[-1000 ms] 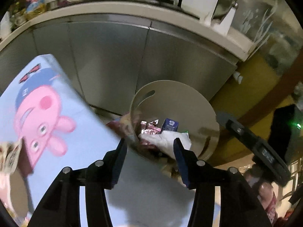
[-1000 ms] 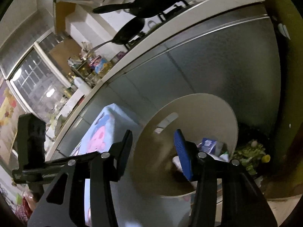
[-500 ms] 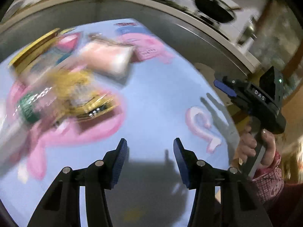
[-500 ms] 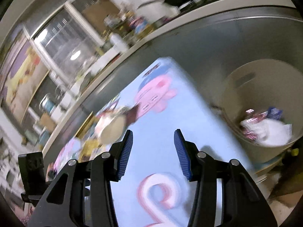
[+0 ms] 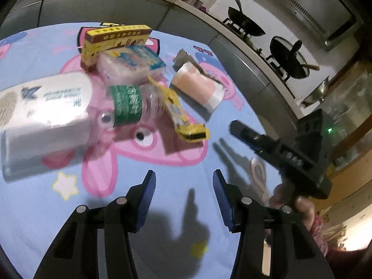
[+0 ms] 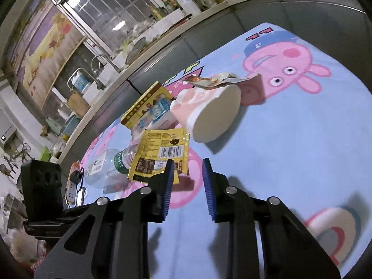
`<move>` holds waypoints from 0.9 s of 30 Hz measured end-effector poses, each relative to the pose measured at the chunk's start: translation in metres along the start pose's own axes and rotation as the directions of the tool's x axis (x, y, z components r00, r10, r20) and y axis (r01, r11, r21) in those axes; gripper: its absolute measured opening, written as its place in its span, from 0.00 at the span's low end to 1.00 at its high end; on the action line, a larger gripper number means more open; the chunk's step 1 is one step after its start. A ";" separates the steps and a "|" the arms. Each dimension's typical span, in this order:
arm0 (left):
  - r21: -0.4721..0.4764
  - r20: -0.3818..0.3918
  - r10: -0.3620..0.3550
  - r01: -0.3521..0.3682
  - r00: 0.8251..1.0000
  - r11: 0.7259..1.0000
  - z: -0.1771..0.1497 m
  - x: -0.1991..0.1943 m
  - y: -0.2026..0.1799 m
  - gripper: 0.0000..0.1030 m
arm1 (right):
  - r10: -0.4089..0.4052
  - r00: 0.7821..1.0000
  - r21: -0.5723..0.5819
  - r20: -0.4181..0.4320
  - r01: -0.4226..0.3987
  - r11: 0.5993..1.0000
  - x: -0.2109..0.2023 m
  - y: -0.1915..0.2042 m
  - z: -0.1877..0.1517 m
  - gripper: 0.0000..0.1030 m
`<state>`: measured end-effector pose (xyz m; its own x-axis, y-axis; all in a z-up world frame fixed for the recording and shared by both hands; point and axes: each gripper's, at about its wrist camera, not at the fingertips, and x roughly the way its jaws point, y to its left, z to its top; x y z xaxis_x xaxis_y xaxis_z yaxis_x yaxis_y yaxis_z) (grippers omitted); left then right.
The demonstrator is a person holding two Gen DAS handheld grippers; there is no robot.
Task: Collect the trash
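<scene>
Kitchen, dim light: grey cabinet fronts under a long counter, black pans [image 5: 246, 26] on the stove, a window with a sink below it seen from my right wrist. Tabletop [image 5: 162, 209] in front of me, covered by a pale blue cloth printed with pink cartoon pigs.

Trash lies in one loose cluster on the cloth. Yellow carton [image 5: 114, 40] at the far side, a soft tissue pack [image 5: 130, 66] just in front of it. Clear plastic bottle with a green label [image 5: 126, 105] on its side, touching a large white pack [image 5: 44, 116], which is blurred at the left. Yellow sachet [image 6: 160, 154] leans over the bottle's end. Paper cup [image 6: 207, 114], pink and white, lies tipped over beside the sachet, with a crumpled wrapper [image 6: 214, 80] at its far end.

My left tool [image 5: 182, 200]: jaws parted, nothing between them, only bare cloth under them; well short of the cluster.

My right tool [image 6: 186, 186]: jaws have just been closing, now a narrow gap. Nothing between the pads; the lower edge of the sachet sits right behind the left finger, contact not clear. From the left wrist camera this tool shows at the right, gripped by my hand [image 5: 300, 205], tips pointing toward the sachet.
</scene>
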<state>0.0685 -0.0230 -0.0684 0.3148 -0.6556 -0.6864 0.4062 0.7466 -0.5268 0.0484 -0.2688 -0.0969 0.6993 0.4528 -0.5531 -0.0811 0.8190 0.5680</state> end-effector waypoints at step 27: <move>-0.097 -0.049 -0.081 0.075 0.996 0.992 -0.001 0.031 0.006 0.01 | 0.190 0.982 0.187 -0.004 -0.185 0.965 0.006 -0.006 0.015 0.03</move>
<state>0.0800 -0.0392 -0.0934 0.2383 -0.7072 -0.6657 0.3432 0.7025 -0.6234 0.0637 -0.2770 -0.0944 0.6684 0.6012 -0.4379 -0.0749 0.6401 0.7646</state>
